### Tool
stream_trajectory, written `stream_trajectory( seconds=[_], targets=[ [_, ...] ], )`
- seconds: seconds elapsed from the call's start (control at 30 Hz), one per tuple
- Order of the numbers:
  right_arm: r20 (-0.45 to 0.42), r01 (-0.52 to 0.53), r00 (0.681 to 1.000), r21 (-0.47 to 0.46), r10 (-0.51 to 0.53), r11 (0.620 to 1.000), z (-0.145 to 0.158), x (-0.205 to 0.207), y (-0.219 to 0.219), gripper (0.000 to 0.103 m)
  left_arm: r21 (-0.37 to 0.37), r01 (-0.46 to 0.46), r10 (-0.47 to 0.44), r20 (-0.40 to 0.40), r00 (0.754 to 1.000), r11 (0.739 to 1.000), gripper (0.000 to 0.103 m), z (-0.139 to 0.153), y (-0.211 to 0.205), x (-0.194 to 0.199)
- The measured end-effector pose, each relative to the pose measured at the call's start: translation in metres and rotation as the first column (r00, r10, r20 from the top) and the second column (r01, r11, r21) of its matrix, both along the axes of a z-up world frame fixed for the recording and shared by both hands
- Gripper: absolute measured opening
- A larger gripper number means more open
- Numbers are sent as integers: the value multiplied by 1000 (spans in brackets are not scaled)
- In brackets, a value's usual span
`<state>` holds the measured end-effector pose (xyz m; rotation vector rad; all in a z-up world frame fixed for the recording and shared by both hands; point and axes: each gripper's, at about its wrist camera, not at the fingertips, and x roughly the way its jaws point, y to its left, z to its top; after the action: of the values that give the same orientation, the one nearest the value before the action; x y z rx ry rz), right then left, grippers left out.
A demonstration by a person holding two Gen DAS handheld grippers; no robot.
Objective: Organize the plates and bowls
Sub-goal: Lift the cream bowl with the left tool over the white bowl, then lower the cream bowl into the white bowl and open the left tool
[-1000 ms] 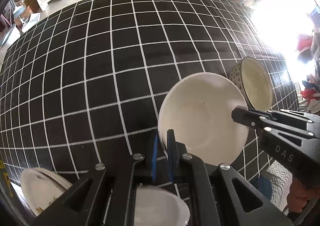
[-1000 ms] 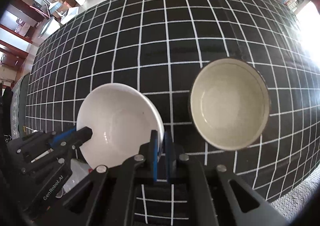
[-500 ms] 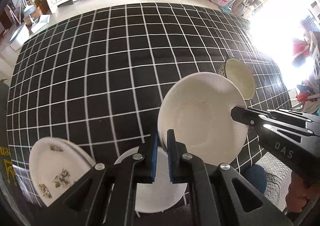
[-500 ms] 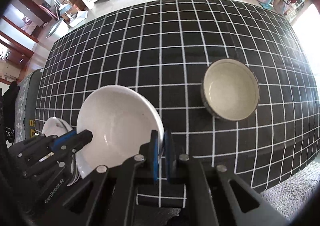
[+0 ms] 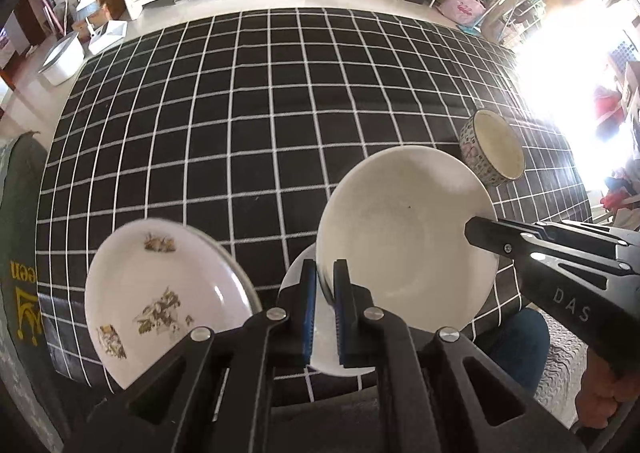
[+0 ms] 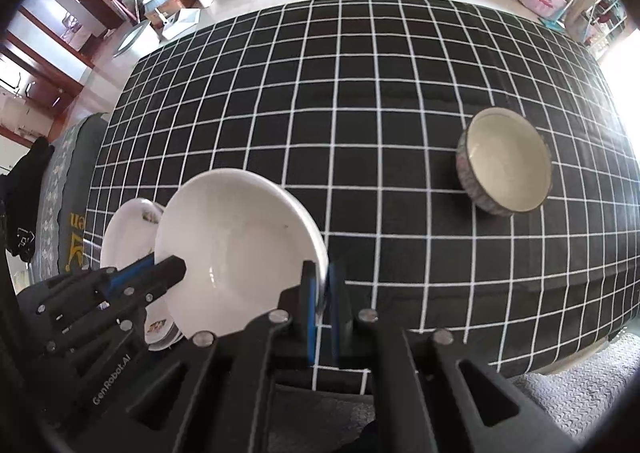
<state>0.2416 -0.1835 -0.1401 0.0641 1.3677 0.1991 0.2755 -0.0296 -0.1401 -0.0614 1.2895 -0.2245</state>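
You are lifting the plain white ceramic bowl point(image 5: 404, 241) higher — both grippers, left gripper point(image 5: 324, 277) and right gripper point(image 6: 322, 285), staying clamped on its rim — so the flowered white plates point(image 5: 160, 301) are coming into view for stacking.

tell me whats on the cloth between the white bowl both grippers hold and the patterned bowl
Nothing: in the right wrist view only bare checked tablecloth lies between the white bowl and the patterned bowl.
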Motion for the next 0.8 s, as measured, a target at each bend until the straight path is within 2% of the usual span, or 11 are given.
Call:
stream_trajectory(
  seconds=[0.47, 0.8],
  targets=[
    [-39, -19, 999, 0, 19, 1000, -17, -17, 15, 9, 19, -16, 17, -38, 999, 1000, 7, -20, 23, -32],
    [-83, -20, 996, -2, 20, 1000, -36, -23, 17, 9, 33, -6, 8, -71, 997, 999, 7, -36, 22, -36]
  ],
)
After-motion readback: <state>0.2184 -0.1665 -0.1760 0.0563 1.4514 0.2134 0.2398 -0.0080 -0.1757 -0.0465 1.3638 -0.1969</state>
